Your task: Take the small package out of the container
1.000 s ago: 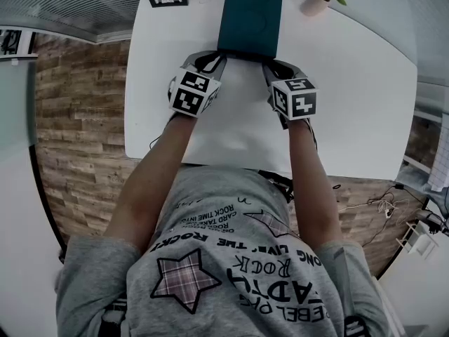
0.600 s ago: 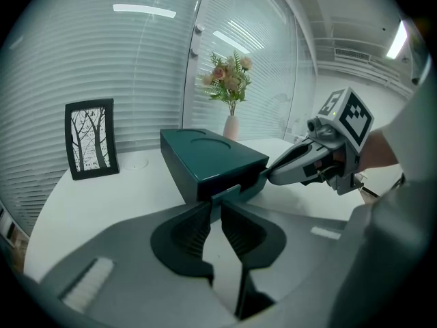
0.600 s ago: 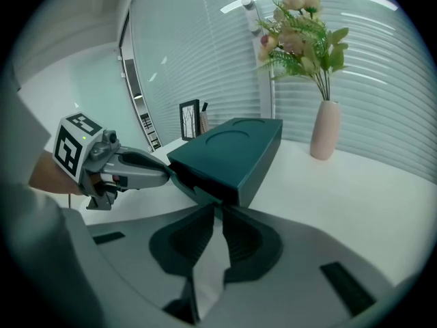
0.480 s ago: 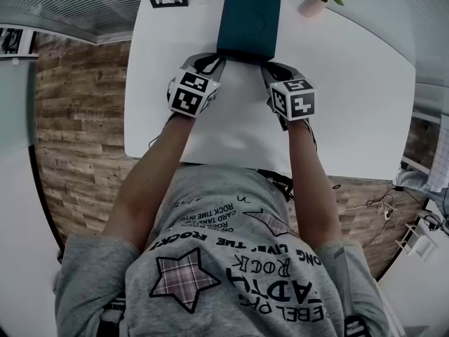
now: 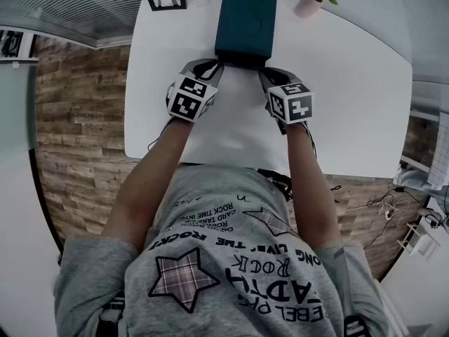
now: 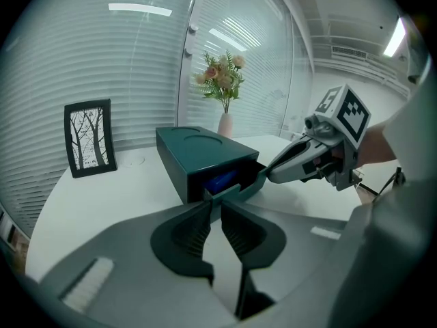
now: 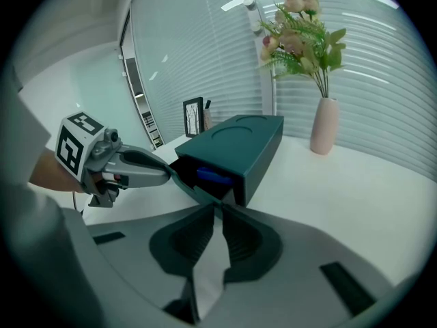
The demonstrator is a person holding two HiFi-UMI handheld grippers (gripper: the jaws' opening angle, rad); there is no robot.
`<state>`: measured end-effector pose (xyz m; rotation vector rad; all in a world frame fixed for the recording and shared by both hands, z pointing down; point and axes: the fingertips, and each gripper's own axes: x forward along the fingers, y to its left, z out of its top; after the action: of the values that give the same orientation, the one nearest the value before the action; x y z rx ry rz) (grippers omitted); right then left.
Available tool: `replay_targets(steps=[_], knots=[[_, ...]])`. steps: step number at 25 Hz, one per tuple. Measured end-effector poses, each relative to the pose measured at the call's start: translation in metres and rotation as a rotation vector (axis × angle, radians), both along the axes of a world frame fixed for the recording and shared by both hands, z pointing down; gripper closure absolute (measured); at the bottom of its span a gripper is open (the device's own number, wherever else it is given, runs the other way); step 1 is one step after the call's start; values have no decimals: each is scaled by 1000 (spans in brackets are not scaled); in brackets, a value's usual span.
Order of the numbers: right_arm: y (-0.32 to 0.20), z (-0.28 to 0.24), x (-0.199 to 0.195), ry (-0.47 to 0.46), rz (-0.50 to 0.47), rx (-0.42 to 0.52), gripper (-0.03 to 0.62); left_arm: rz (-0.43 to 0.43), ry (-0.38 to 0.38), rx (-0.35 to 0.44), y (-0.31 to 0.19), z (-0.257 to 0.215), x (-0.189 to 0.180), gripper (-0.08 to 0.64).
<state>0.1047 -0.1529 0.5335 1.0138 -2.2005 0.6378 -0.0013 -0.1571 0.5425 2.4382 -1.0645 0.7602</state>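
While the head view shows a dark teal rectangular box [image 5: 245, 16] on a white table [image 5: 351, 104], the left gripper [image 5: 217, 64] and right gripper [image 5: 262, 71] meet its near end. Left gripper view: narrow jaws pinch the open teal flap [image 6: 239, 186], with a small blue package [image 6: 220, 181] inside the box. Right gripper view: narrow jaws pinch that flap too.

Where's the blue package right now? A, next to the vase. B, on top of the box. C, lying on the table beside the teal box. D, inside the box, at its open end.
D: the package shows inside the box, just behind its lowered flap.
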Motion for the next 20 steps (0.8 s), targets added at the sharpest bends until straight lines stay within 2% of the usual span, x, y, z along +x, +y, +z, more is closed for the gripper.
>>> replay_targets(steps=[20], knots=[[43,0,-1,-4,-33,-30,548,16,0,-12,42,0,-1,500]])
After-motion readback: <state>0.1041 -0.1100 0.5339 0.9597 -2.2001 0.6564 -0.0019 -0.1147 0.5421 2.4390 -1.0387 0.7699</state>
